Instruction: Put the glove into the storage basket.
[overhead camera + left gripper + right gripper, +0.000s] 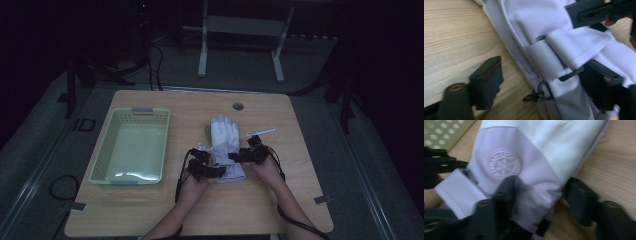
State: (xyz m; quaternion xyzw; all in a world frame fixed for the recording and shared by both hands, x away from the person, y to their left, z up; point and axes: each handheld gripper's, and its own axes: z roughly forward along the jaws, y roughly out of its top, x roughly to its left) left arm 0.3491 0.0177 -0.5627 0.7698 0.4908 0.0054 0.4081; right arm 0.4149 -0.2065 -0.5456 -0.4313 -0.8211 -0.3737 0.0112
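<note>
A white and pale lilac glove (224, 135) lies flat in the middle of the table, fingers pointing away from me. My left gripper (214, 170) is at the cuff's left edge. In the left gripper view (544, 82) one jaw stands on bare wood clear of the fabric and the other rests on the cuff, beside a strap and a small dark clip (537, 93). My right gripper (244, 156) is at the cuff's right edge. In the right gripper view (541, 197) one jaw lies on the lilac fabric below a round badge (503, 165), the other beside the glove's edge.
A pale green basket (107, 145) with nothing in it stands left of the glove. A thin white stick (261, 132) lies to the right of the glove's fingers. A round cable hole (238, 106) sits near the table's far edge.
</note>
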